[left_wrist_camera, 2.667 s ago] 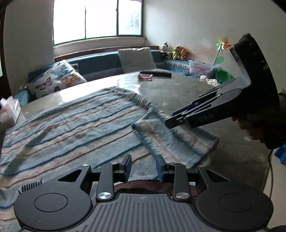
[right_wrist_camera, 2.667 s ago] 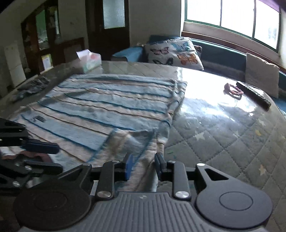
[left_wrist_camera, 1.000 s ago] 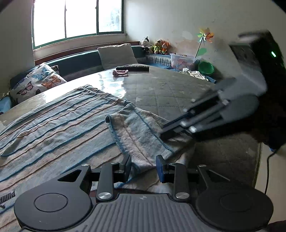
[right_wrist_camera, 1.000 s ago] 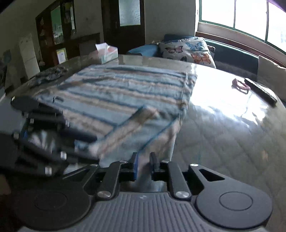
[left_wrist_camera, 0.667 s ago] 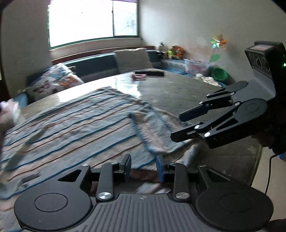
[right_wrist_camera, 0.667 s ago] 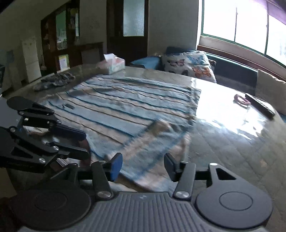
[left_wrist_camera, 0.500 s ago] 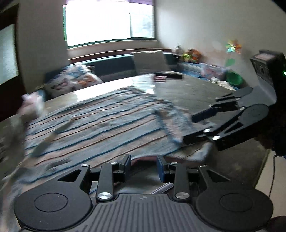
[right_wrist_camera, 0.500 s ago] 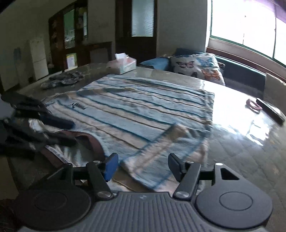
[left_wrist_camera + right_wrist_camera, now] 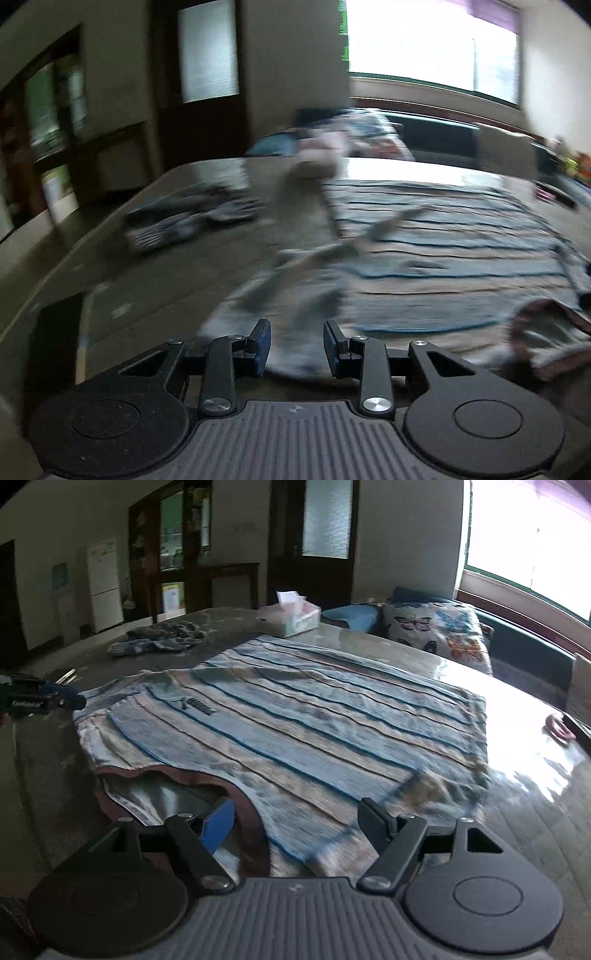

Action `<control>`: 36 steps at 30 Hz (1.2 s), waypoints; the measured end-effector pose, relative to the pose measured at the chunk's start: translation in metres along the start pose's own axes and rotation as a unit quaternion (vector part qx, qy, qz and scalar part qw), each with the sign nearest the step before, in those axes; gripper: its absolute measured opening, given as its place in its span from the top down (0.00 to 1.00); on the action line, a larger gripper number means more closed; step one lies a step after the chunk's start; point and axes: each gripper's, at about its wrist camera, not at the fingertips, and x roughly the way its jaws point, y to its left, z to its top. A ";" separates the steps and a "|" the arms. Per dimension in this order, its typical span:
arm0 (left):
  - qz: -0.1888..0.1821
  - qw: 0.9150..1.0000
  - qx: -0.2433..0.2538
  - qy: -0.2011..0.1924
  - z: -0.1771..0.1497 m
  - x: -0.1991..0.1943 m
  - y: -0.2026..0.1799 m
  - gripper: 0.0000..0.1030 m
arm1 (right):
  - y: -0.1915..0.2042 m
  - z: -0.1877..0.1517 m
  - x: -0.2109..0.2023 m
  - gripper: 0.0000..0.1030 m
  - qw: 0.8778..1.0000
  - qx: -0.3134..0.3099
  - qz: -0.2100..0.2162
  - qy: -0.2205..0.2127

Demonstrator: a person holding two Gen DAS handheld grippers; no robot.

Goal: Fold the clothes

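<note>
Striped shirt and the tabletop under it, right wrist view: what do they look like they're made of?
Striped shirt: looks like a soft knit fabric, matte; it drapes flat, wrinkles at its edges, and has a darker ribbed-looking brown collar. Fibre type can't be told.

Tabletop: hard and glossy, throwing a strong window glare; a quilted, starred pattern shows in it, so possibly glass or clear plastic over a cloth. That's a guess.

Blue-and-tan striped shirt (image 9: 295, 731) lies spread flat, one sleeve folded inward.

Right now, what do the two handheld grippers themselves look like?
Both are matte black: a ribbed grey-black body, two round discs, linkage arms with silver screws. The left gripper and right gripper carry blue finger pads. White lettering, unreadable, marks the left gripper's side in the right view.
</note>
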 end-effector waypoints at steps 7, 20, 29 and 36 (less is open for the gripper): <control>0.019 0.998 -0.060 0.017 -0.002 0.013 0.036 0.67 | 0.038 0.030 0.024 0.27 0.997 -0.051 0.056 0.011; -0.036 0.992 -0.117 0.021 -0.011 0.010 0.059 0.68 | 0.136 0.080 0.089 0.27 0.985 -0.129 0.116 0.021; -0.064 0.992 -0.111 0.011 -0.009 0.019 0.060 0.86 | 0.176 0.075 0.111 0.27 0.981 -0.159 0.107 0.036; -0.094 0.990 -0.103 -0.036 0.001 0.006 0.053 0.98 | 0.174 0.077 0.110 0.28 0.982 -0.150 0.107 0.037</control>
